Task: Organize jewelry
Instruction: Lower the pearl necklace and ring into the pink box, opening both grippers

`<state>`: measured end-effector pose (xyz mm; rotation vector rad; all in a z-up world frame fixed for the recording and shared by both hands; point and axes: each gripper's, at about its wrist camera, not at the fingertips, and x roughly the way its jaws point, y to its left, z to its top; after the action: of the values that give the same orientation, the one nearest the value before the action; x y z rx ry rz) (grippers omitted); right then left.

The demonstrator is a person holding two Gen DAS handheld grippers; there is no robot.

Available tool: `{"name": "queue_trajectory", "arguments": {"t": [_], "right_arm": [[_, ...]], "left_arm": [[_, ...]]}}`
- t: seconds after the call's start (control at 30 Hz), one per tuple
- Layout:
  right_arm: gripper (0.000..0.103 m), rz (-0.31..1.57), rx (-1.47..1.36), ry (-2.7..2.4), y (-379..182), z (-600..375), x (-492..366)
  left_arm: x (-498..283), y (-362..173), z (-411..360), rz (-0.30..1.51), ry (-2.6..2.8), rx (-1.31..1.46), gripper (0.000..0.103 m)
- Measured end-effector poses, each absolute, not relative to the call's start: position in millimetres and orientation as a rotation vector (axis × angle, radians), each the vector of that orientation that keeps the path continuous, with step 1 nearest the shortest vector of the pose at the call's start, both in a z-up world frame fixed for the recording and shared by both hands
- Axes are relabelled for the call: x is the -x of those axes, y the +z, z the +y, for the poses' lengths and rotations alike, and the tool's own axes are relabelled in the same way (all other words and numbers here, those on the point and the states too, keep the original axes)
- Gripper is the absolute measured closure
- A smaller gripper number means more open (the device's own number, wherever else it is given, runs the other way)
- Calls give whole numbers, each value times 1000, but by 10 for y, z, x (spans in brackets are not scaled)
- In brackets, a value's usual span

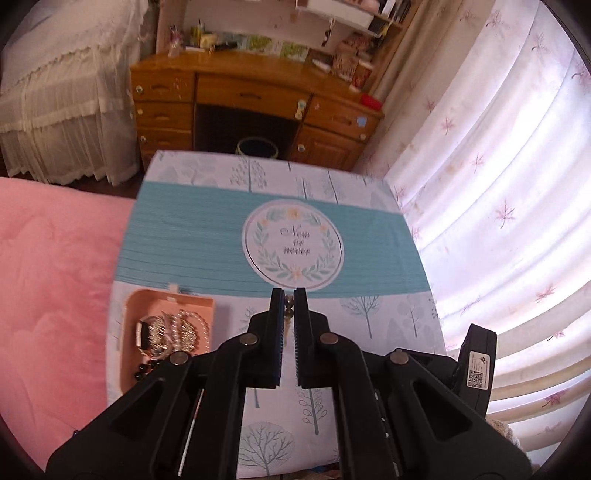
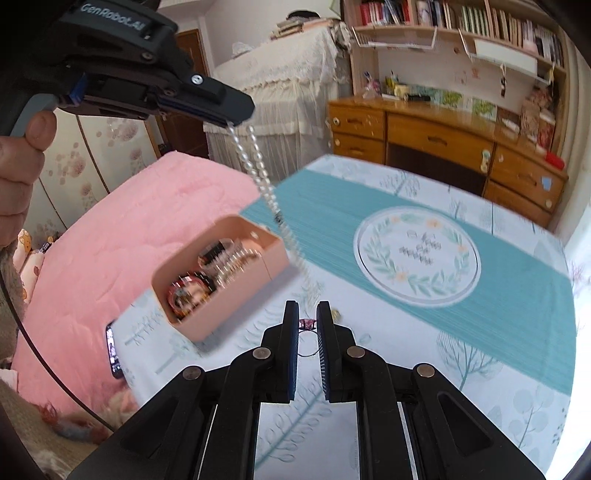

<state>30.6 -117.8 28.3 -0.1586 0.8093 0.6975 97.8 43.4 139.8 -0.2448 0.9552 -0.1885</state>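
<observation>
Left gripper (image 2: pixel 236 117) is raised high above the table, fingers pinched on a pearl necklace (image 2: pixel 271 201) that hangs down in a long doubled strand, lower end trailing toward the tablecloth (image 2: pixel 517 325) just right of the pink box (image 2: pixel 236 295); in the left wrist view only a few beads (image 1: pixel 289 308) show in the narrow gap between the near-closed fingers. Pink box sits at the table's left edge by the pink bedspread (image 2: pixel 122 236), loaded with bracelets, a watch and pearl strands (image 1: pixel 188 328), dark beads at its near end. Right gripper (image 2: pixel 307 314) is low over the table, fingers slightly apart and bracketing a ring with a pink stone (image 2: pixel 307 325); cannot tell if pads actually touch it, looks ungripped. Small pale trinket (image 2: pixel 336 314) lies just right of the right finger. Phone (image 2: pixel 113 350) lies at the table edge left of the box. Wooden desk (image 2: pixel 443 147) and bookshelf (image 2: pixel 461 22) sit behind
</observation>
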Motion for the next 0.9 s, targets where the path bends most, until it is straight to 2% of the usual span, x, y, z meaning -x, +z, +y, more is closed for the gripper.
{"name": "queue_trajectory", "arguments": {"t": [0.17, 0.33, 0.67, 0.9], "right_arm": [[93, 768, 157, 758, 579, -866, -278], [93, 810, 85, 860, 734, -472, -397], [93, 1096, -155, 954, 339, 153, -758], [93, 1226, -191, 905, -79, 308, -918]], "left_arm": [[-724, 1759, 753, 870, -152, 247, 100], [-558, 1812, 1050, 856, -92, 255, 100], [-543, 1070, 1606, 987, 2, 351, 100], [-583, 512, 1729, 1068, 31, 373, 100]]}}
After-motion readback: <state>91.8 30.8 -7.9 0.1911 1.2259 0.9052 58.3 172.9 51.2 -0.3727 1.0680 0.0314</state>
